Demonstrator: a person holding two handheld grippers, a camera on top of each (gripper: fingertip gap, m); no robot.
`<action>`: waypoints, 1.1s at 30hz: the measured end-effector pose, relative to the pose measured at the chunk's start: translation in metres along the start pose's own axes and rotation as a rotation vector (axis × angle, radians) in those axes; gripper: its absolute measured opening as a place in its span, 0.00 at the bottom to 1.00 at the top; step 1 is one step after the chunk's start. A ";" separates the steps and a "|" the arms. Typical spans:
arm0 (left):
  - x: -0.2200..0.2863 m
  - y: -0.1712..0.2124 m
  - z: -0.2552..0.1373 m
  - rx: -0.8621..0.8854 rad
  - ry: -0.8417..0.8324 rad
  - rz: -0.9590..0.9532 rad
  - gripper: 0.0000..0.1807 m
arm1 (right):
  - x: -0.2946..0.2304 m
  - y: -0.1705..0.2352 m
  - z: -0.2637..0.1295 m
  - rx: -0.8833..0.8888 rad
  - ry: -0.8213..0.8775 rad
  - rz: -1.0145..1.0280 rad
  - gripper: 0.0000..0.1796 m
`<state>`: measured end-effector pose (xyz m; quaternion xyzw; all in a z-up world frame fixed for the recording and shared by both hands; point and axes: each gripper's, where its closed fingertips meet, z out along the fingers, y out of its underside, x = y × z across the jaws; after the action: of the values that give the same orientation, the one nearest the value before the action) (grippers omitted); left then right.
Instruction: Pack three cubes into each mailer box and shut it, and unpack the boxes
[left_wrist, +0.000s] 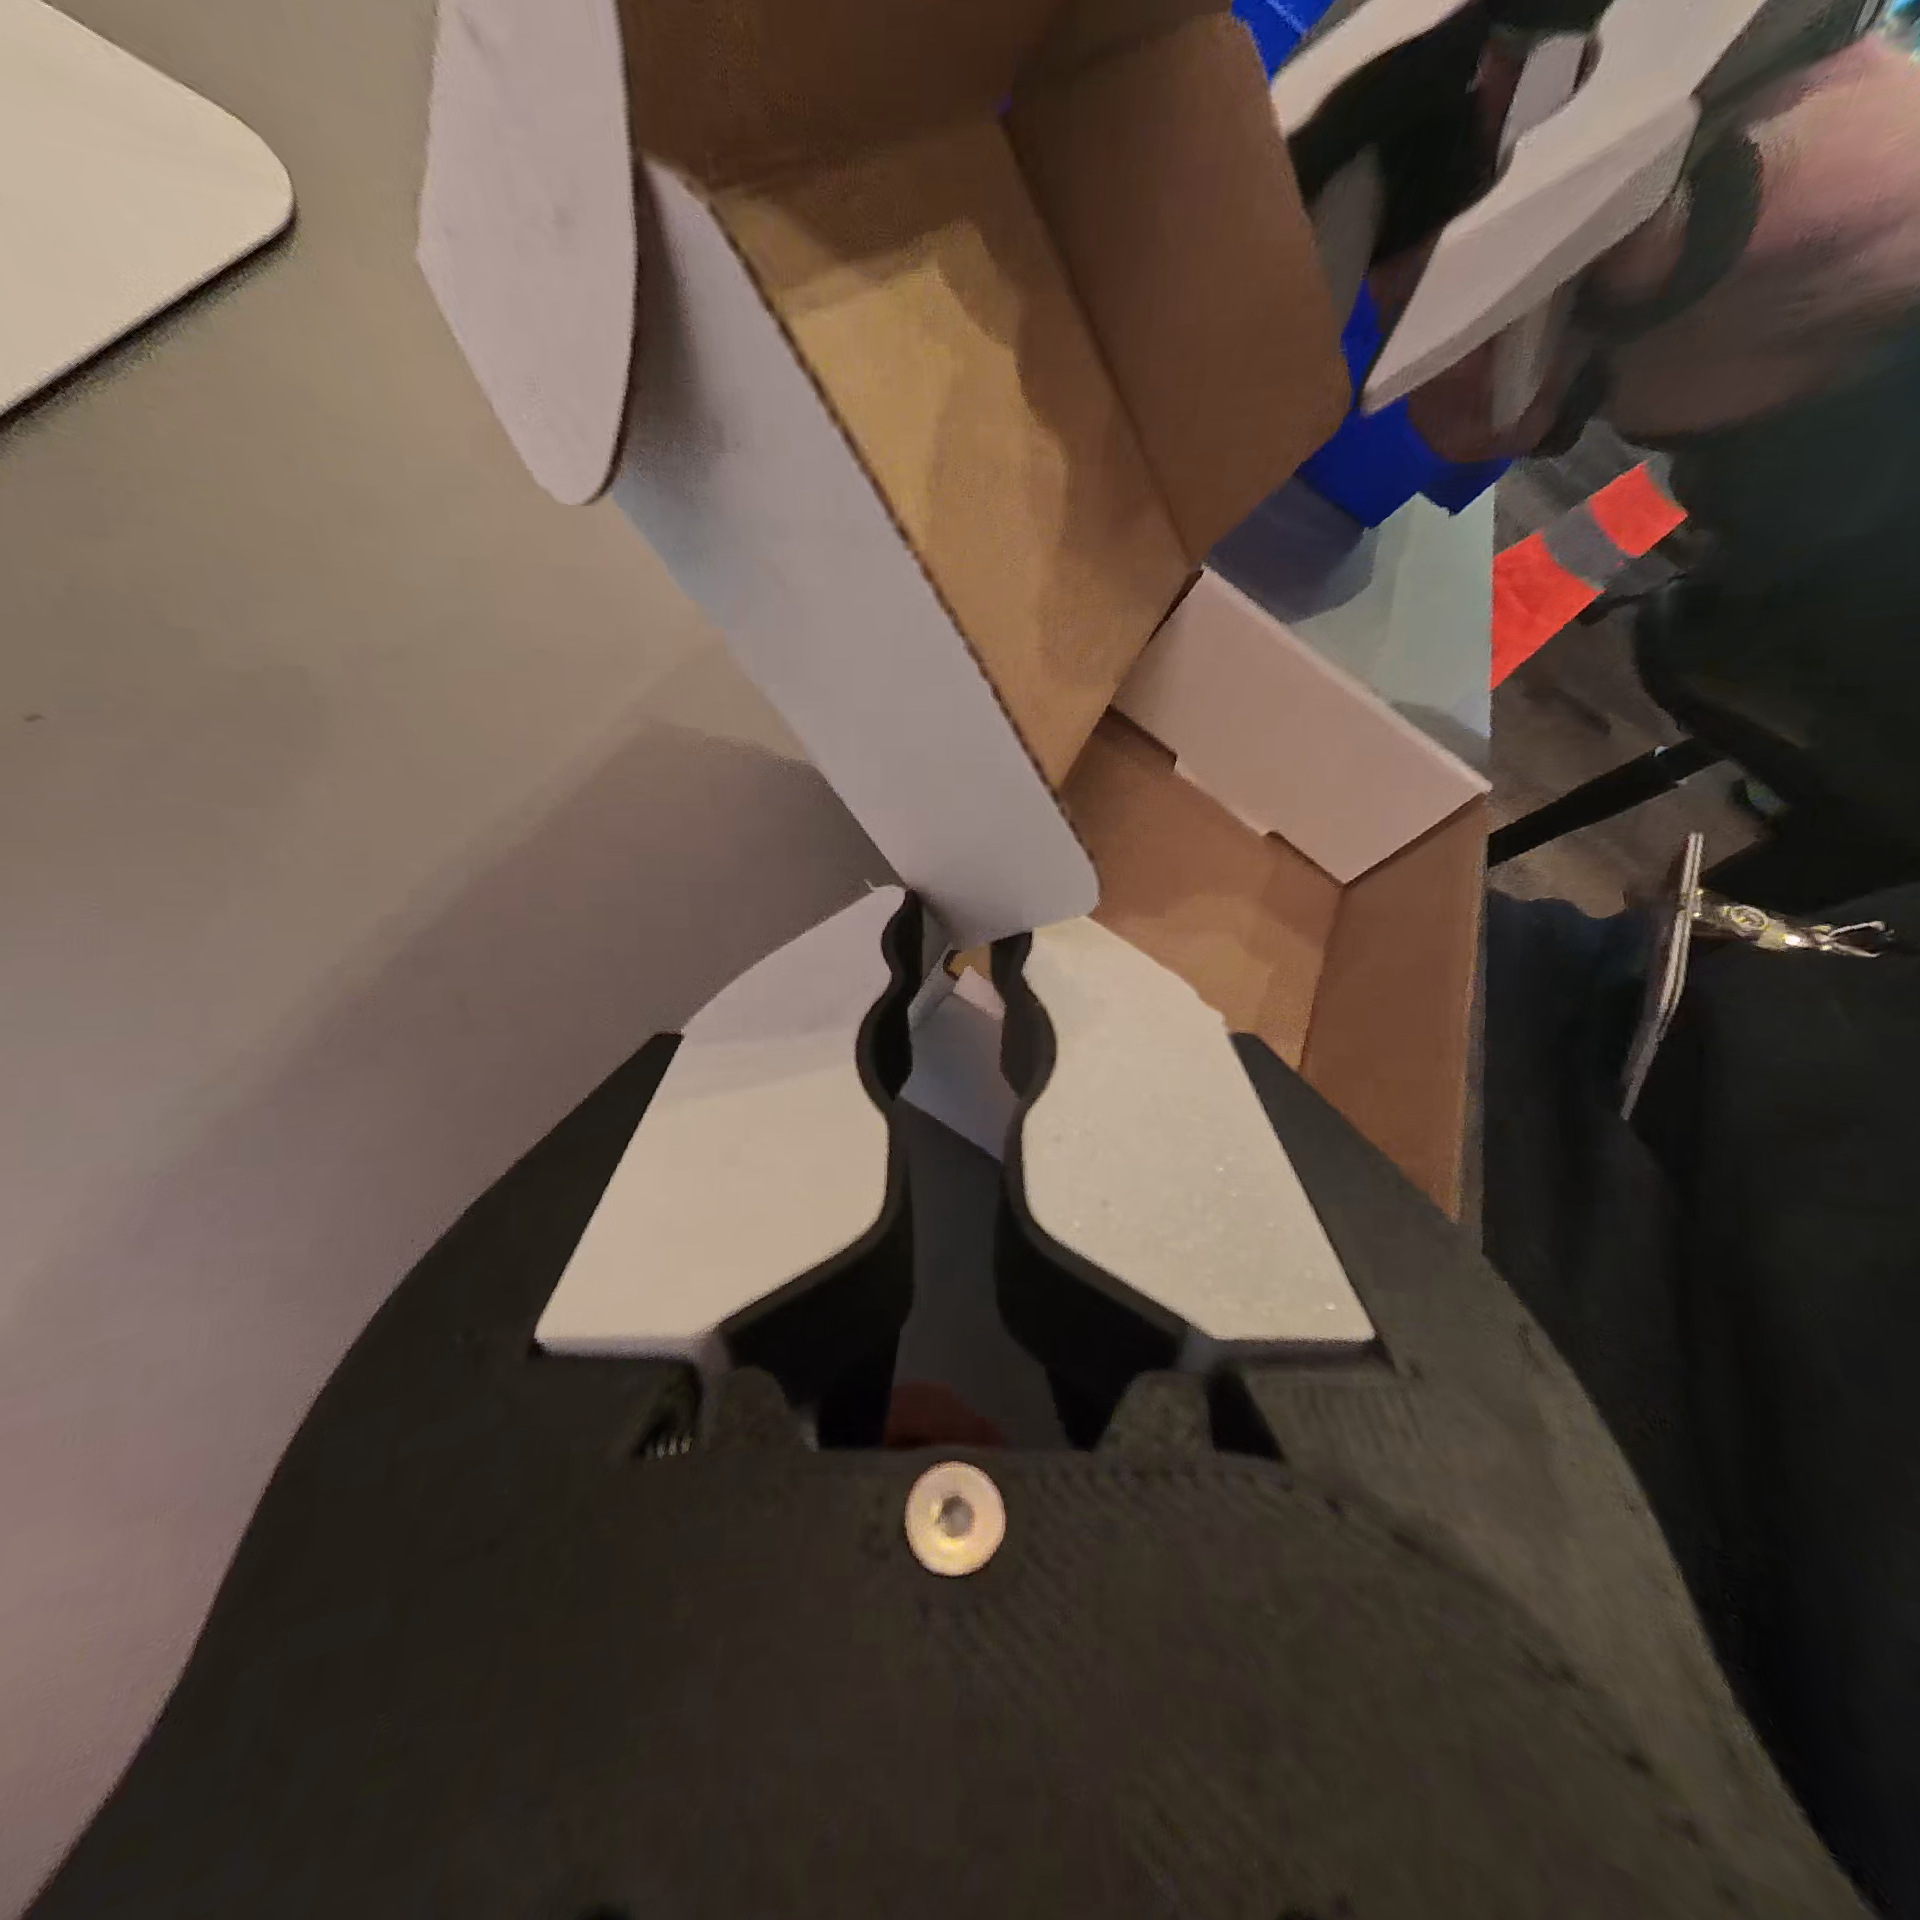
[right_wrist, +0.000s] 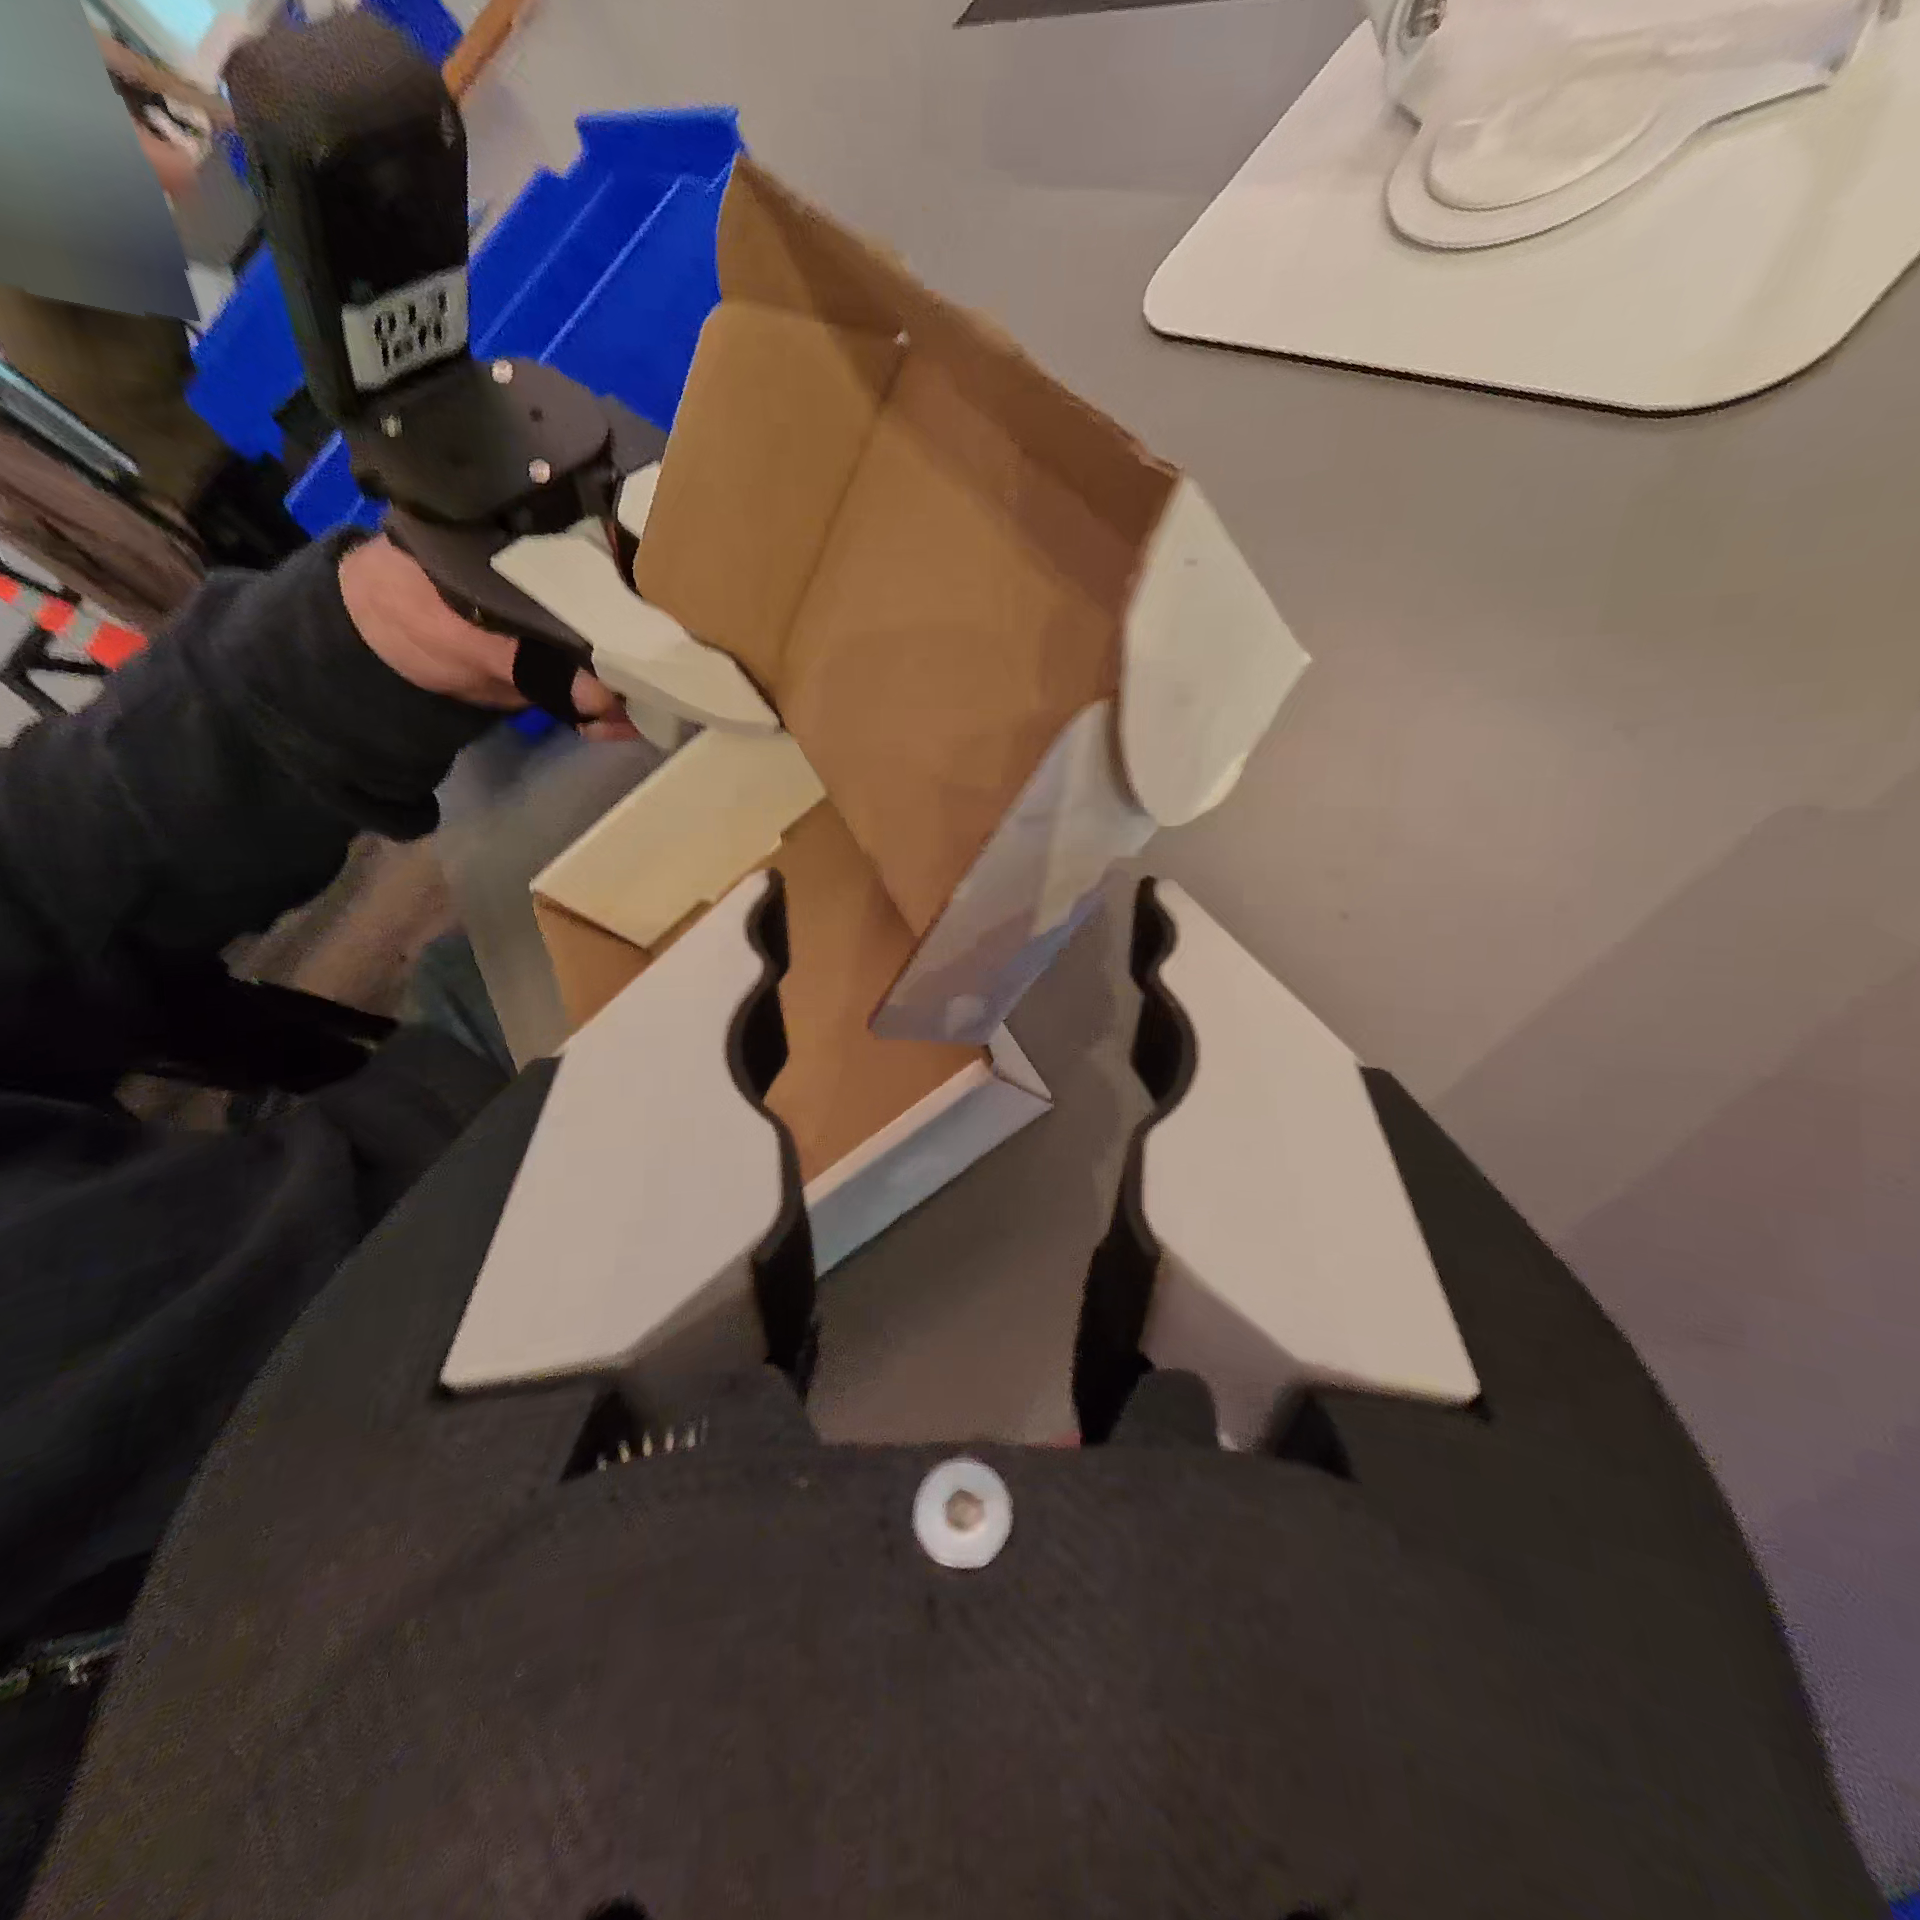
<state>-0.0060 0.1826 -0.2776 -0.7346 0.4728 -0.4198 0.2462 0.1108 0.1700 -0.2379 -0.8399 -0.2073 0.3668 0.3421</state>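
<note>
Close opposed wrist views, shared mailer box (left_wrist: 935, 436)

The mailer box (right_wrist: 914, 582) is white outside and plain brown cardboard inside, with a dark corrugated stripe along its cut edges, and the grey table (right_wrist: 1558, 831) carries a white mat (right_wrist: 1455, 312) at two o'clock in the right wrist view. Both the left gripper (left_wrist: 956, 935) and the right gripper (right_wrist: 956, 935) have black bodies, white finger faces edged in black and a silver screw; at ten o'clock sit bright blue bins (right_wrist: 623, 239), beside a black sleeve (right_wrist: 208, 748)
</note>
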 end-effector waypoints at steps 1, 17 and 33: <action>0.000 0.003 0.002 -0.008 -0.001 0.000 0.07 | 0.002 0.000 0.001 0.012 -0.007 0.024 0.37; 0.000 0.013 0.003 0.001 0.027 0.059 0.04 | -0.035 0.001 0.033 0.096 -0.449 0.217 0.34; 0.011 -0.034 -0.029 0.243 0.171 -0.145 0.28 | -0.038 0.008 0.032 0.041 -0.490 0.124 0.34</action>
<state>-0.0115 0.1886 -0.2326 -0.6934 0.3832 -0.5515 0.2612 0.0635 0.1552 -0.2418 -0.7299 -0.2244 0.5839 0.2755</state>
